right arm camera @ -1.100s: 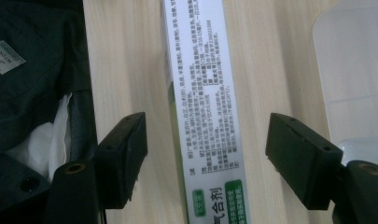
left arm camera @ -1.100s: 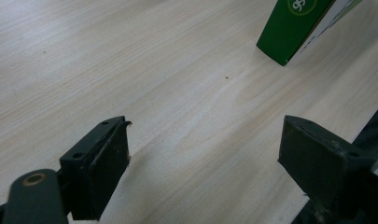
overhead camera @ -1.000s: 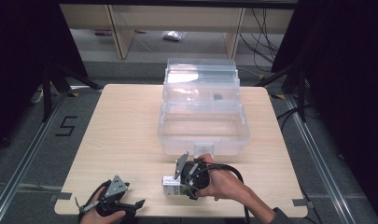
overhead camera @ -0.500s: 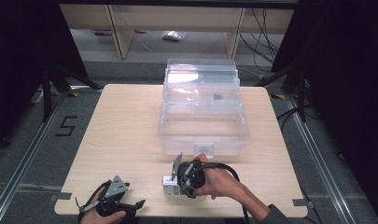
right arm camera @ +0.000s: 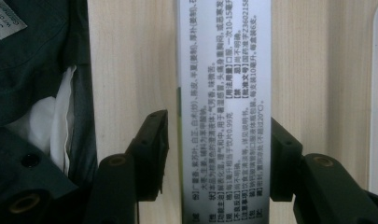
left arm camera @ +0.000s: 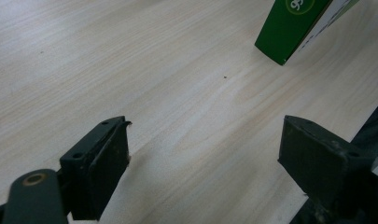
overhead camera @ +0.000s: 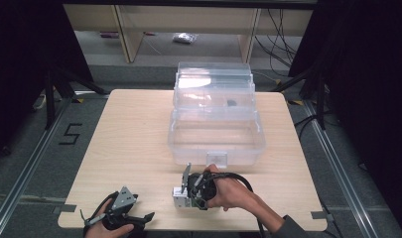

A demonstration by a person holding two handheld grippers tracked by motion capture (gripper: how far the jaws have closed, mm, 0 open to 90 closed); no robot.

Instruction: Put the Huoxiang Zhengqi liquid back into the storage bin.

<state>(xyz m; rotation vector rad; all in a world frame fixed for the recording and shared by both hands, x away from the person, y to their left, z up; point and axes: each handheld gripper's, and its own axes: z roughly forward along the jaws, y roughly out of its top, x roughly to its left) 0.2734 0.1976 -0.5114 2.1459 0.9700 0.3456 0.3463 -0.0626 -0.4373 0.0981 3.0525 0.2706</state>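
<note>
the right gripper [overhead camera: 188,191] was at the near middle of the table [overhead camera: 129,139], held in the person's right hand [overhead camera: 228,193], and it stood over a small white and green box [overhead camera: 181,198] lying flat on the wood. in the right gripper view the box [right arm camera: 224,107] ran lengthwise between the two black jaws, its printed white face up. the right jaw sat against the box's edge; the left jaw stood just off the other edge, with a thin strip of table visible between them. the claw was therefore spread around the box, bracketing it but not pinching it.

the left gripper [overhead camera: 121,215] rested at the near left edge of the table, held in the person's left hand [overhead camera: 109,229], well apart from the box. in the left gripper view its jaws were spread wide with bare wood between them, and a green corner of the box [left arm camera: 289,28] showed at the far right of that view.

a clear plastic case [overhead camera: 216,134] stood open at the far middle of the table, its lid tipped back, its latch facing the near side. the box lay just near of the case, apart from it. a small dark item [overhead camera: 230,103] showed inside the case's far part; its nature could not be told.
</note>
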